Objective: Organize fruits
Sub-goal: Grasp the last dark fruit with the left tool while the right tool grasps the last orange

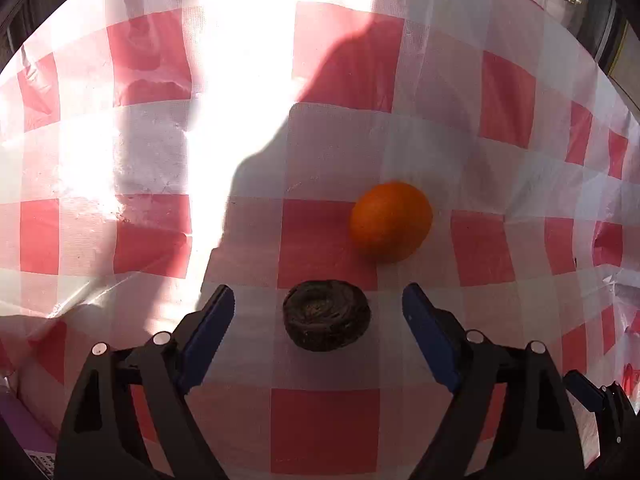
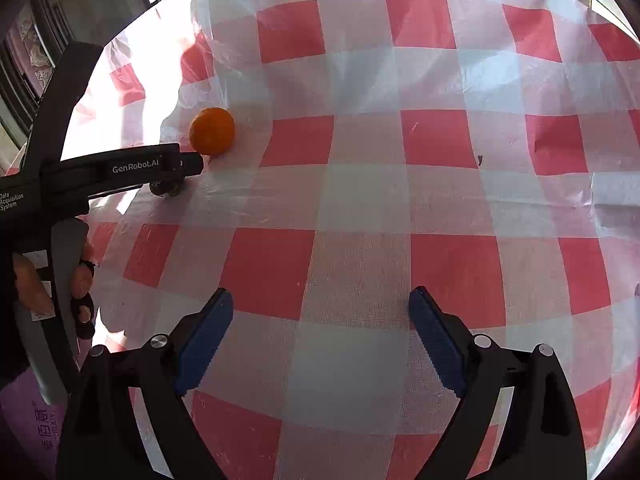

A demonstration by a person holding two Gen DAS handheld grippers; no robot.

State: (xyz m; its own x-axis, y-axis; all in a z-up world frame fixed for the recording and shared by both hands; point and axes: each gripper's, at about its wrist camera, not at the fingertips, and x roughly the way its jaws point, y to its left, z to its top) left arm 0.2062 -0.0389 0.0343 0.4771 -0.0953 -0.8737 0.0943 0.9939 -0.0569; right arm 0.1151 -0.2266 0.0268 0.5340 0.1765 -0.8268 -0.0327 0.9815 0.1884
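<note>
Left hand-held gripper (image 1: 318, 308) is hovering wide apart, straddling a dark, wrinkled, flattish round fruit (image 1: 326, 314) sitting on the checked surface (image 1: 324, 420). Looks light, shrivelled, probably soft: pinching across its rim seems best. Orange (image 1: 391, 221) is sitting just beyond, firm and prone to rolling; slightly oval, long axis running roughly left-right. Right hand-held gripper (image 2: 320, 314) is hanging wide, holding nothing.

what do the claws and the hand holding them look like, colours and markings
Each claw, left claw and right claw, has black angular plastic arms with silver round pivot bolts and two blue ribbed pads. Seen from the right wrist, the left unit's black body bears white "GenRobot.AI" and "Data Acquisition System" lettering. The hand gripping it is bare, with a dark sleeve.
</note>
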